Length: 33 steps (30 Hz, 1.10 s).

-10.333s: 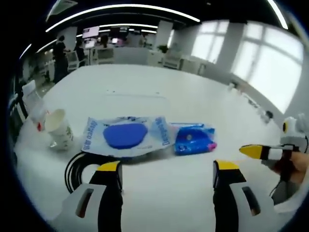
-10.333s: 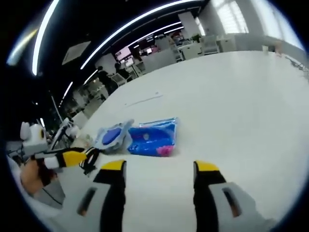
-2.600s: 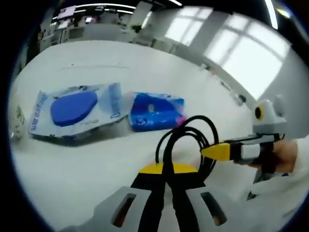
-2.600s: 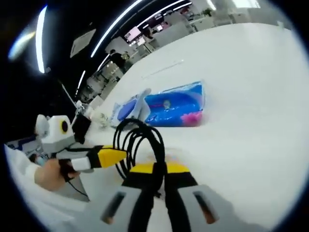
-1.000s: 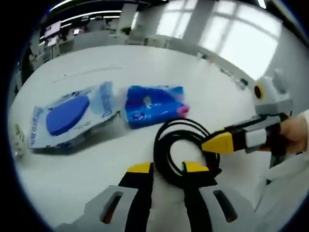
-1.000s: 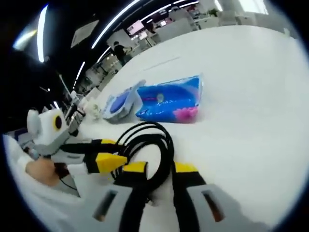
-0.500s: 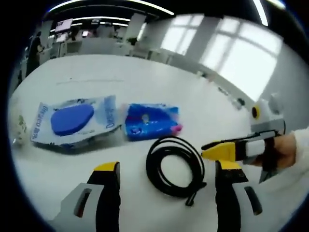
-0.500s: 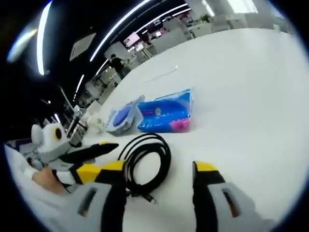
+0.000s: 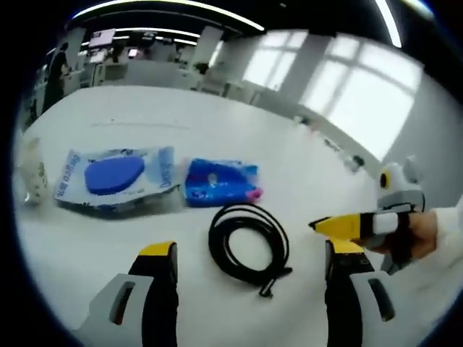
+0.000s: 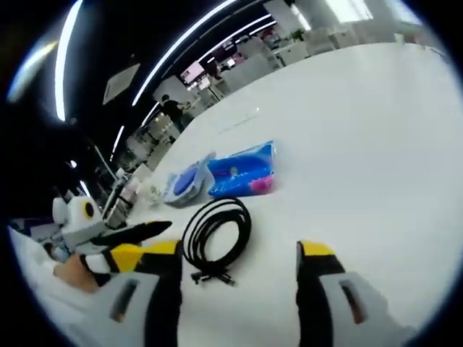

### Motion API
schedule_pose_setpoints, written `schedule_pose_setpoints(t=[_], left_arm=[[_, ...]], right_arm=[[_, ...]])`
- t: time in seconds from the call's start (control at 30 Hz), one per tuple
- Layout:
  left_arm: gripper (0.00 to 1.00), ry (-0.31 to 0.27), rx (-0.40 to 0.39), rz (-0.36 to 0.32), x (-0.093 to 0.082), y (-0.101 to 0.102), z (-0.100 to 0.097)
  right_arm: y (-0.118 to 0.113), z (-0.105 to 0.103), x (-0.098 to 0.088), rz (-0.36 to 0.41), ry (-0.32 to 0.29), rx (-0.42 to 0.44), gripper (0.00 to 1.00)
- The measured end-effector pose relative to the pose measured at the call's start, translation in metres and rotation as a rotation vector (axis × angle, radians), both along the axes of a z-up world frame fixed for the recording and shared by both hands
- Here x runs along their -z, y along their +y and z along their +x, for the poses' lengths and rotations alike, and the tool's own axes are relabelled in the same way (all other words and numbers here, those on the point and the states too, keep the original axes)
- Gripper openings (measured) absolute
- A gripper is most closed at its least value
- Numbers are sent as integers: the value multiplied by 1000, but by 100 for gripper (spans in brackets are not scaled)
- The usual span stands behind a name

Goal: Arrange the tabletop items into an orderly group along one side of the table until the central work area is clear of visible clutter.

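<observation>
In the left gripper view, the left gripper (image 9: 246, 260) hangs over the white table (image 9: 217, 123) with its two yellow-tipped jaws spread wide and nothing between them. Just ahead of the jaws a coiled black cable (image 9: 248, 242) lies flat on the table surface, one loose end trailing toward the camera. Beyond the coil, side by side in a row, lie a bright blue packet (image 9: 217, 182) with a pink spot at one corner and, to its left in this view, a clear plastic pouch (image 9: 116, 177) with a dark blue oval showing through it; the two are close together, and the coil sits just beside the blue packet on the near side. At the table's left edge in this view stands a small pale cup (image 9: 32, 173), too blurred to tell more. From the right comes the right gripper (image 9: 340, 225), held in a hand (image 9: 416, 238), its yellow tip near the coil but not touching it. In the right gripper view, the right gripper (image 10: 239, 253) is likewise wide open and holds nothing. The black cable (image 10: 215, 238) lies on the table (image 10: 362, 130) ahead of the jaws, nearer the left jaw, with the blue packet (image 10: 242, 171) just beyond it and the clear pouch (image 10: 184, 182) beside that. The left gripper (image 10: 141, 233) enters from the left, held by a hand (image 10: 72, 273).
</observation>
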<state>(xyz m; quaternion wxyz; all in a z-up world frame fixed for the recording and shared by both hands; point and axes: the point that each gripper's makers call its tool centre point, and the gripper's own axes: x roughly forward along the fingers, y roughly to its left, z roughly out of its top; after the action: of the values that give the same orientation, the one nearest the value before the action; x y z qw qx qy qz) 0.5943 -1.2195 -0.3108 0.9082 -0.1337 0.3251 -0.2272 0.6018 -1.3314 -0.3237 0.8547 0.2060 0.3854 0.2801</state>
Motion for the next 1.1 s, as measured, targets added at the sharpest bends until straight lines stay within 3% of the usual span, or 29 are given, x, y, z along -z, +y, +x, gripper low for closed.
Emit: schedule_pose_setpoints(t=[0.4,0.47,0.57,0.83,1.1], left_arm=[[79,-28,-70,4,-15,18,-13],[78,-24,-76,7,-16,22,-17],[77,-12,-106,28,-18,37,-26],[76,-28,-225,18,-41,71,-45],[77,-66,-188,78,-48,86,-62]], right_arm=[[-20,-24,-7,-48,-32,-8,64],[-27,-31,-5,-85,-29,-17,63],[-30,-39,-3,-76,-22,-21,63],[-19,-63,1,-56,19,-90,62],[-10,-72,-15,-57,-38,-132,63]])
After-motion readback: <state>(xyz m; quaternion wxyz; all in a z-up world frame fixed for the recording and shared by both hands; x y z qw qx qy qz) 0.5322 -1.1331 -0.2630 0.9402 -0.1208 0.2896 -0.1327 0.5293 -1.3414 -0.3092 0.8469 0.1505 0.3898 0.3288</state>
